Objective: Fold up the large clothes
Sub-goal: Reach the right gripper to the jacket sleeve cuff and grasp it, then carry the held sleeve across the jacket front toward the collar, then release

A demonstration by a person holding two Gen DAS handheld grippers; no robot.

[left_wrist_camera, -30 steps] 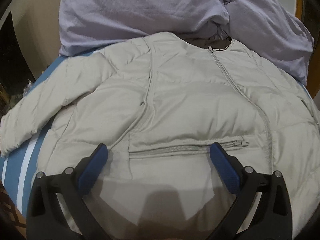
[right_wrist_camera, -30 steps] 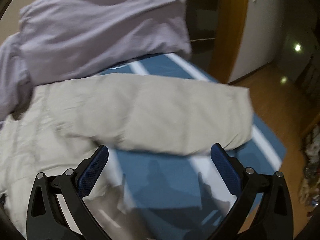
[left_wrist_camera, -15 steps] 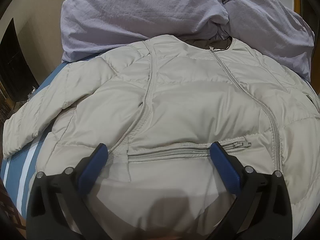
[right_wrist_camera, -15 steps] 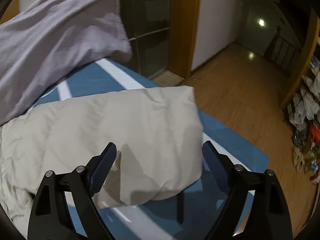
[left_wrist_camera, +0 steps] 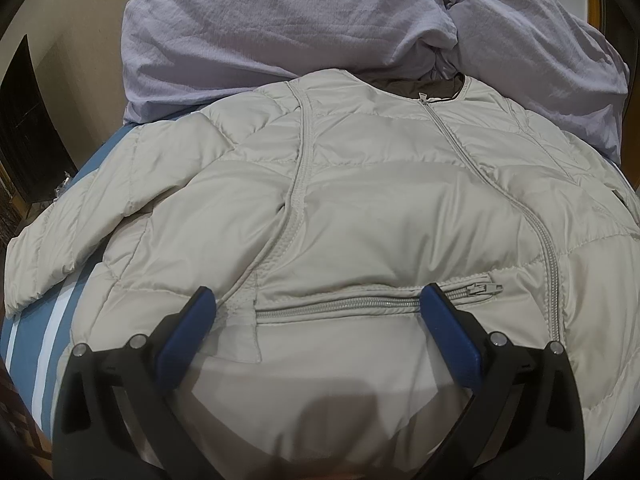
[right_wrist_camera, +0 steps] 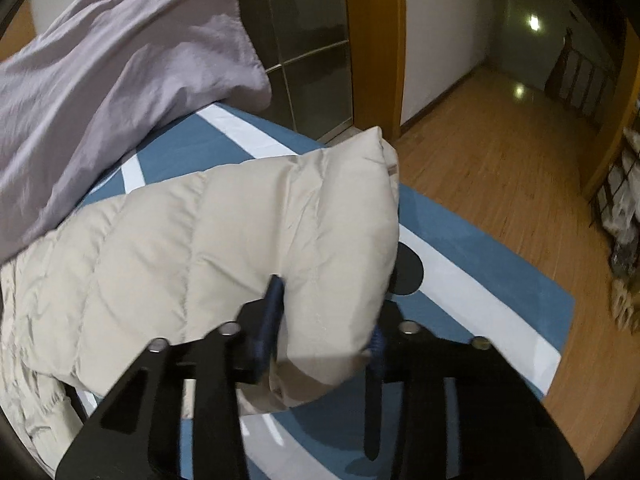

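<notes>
No text, label, brand, number or sign can be read in either view. The beige puffer jacket (left_wrist_camera: 360, 208) shows only seams and zippers, and a small tab at its sleeve cuff (right_wrist_camera: 390, 168) is too small to make out. The lilac bedding (left_wrist_camera: 280, 28) and the blue-and-white striped sheet (right_wrist_camera: 480, 288) bear no print.

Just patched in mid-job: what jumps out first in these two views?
A beige puffer jacket lies zipped and face up across the blue striped bed. The right hand-held gripper has just closed on its sleeve near the cuff; the left hand-held gripper hovers open over the pocket zip.
</notes>
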